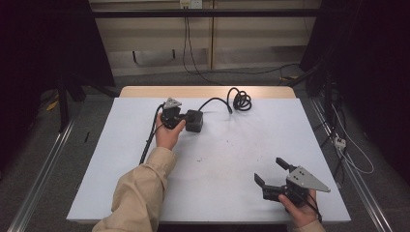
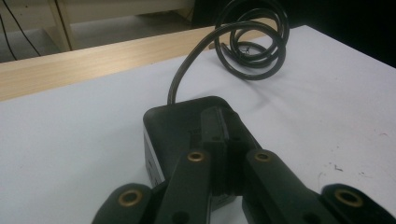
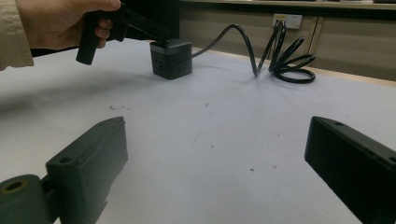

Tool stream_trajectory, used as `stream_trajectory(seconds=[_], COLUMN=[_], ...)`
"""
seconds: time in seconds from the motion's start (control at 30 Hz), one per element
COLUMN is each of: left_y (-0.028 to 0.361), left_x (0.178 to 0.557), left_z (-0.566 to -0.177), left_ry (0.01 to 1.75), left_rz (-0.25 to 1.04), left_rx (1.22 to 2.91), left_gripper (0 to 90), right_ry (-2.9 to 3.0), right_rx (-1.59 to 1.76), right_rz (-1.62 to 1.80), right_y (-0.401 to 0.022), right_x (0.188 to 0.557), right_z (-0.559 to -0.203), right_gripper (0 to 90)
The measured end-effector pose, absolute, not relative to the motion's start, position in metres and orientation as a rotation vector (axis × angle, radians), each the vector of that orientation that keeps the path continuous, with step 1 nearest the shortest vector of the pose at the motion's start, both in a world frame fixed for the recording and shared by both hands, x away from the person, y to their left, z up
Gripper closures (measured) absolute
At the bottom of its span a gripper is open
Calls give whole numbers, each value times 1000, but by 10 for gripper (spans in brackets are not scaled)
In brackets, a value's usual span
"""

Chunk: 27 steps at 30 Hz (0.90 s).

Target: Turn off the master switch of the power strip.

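Left hand-held gripper (image 1: 186, 119) of mine sits with its jaws drawn together on top of the black cube power socket (image 1: 195, 121), seemingly pinching a raised part there. That cube rests on the table (image 1: 227, 159), its coiled cable (image 1: 240, 100) just beyond it. My right hand-held gripper (image 1: 270, 174), well apart from the cube toward me, gapes wide and empty. I judge the grasp made; lifting or moving remains.

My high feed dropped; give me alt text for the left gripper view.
The left tongs, jaws together, rest on top of a black cube socket on the white table. Its black cable coils behind.
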<state>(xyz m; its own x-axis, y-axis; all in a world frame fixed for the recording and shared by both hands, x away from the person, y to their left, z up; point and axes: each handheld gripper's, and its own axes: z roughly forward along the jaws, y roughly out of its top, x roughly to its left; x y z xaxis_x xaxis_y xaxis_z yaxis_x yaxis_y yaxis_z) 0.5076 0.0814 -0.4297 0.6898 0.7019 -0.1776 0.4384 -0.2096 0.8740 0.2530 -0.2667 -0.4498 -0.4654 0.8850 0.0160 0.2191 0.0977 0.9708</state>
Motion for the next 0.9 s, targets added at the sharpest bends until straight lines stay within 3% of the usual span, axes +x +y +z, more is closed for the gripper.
stream_trajectory(seconds=[0.13,0.67,0.9], left_y=[82,87,96], left_x=[507,495,485], left_z=[-428,-417,-417], left_ry=[893,888,868], left_rz=[309,241,232], left_rx=[1842,1819,1843], left_gripper=[883,471,378], right_ry=[1770,1771,1771], right_rx=[1084,1081,1081], right_rz=[1402,1404,1402], right_y=[-267,-266,-266], right_x=[253,253,253], right_z=[-450,-450,-449], right_gripper=[54,54,54])
